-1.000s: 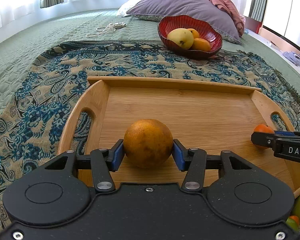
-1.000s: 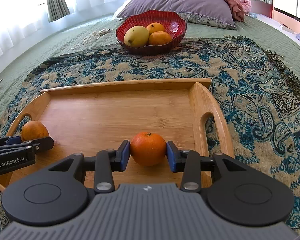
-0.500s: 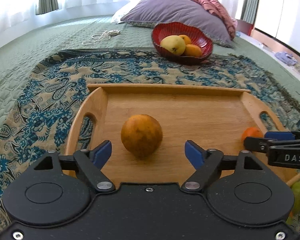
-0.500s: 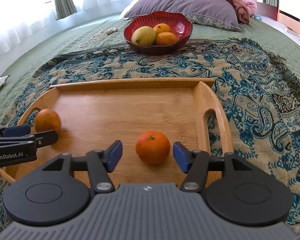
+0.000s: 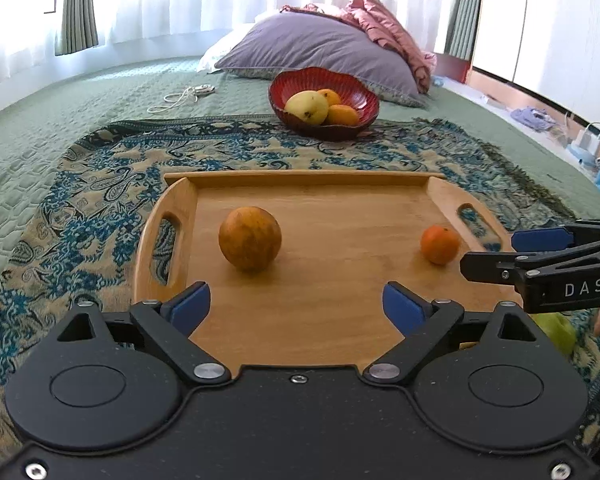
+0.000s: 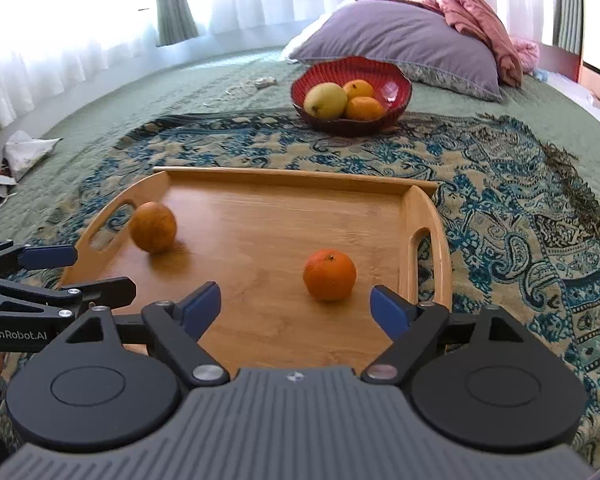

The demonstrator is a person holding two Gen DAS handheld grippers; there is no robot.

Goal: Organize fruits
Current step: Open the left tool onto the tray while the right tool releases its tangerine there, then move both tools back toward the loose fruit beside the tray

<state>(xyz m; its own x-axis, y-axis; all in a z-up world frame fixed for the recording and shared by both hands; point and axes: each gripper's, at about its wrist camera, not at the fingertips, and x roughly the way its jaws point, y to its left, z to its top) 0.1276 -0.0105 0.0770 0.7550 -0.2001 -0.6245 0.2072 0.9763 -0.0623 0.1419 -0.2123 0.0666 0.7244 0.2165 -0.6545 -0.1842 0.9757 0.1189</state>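
A wooden tray [image 5: 340, 312] [image 6: 260, 208] lies on a patterned throw. A large brownish orange [image 5: 249, 238] [image 6: 153, 227] rests on its left side. A small bright orange [image 5: 440, 244] [image 6: 329, 275] rests on its right side. My left gripper [image 5: 296, 306] is open and empty, pulled back from the large orange. My right gripper [image 6: 296, 304] is open and empty, just short of the small orange. Each gripper shows side-on in the other's view, the right one [image 5: 540, 256] and the left one [image 6: 52, 276].
A red bowl [image 5: 364, 92] [image 6: 396, 80] with a yellow-green fruit and two oranges stands beyond the tray, before a purple pillow [image 5: 320, 48]. A green fruit [image 5: 556, 330] lies by the tray's near right corner. A white cable [image 5: 180, 98] lies on the green bedspread.
Both grippers have opened and let go of their oranges, which now rest on the tray. Both grippers have drawn back and up from the fruit.
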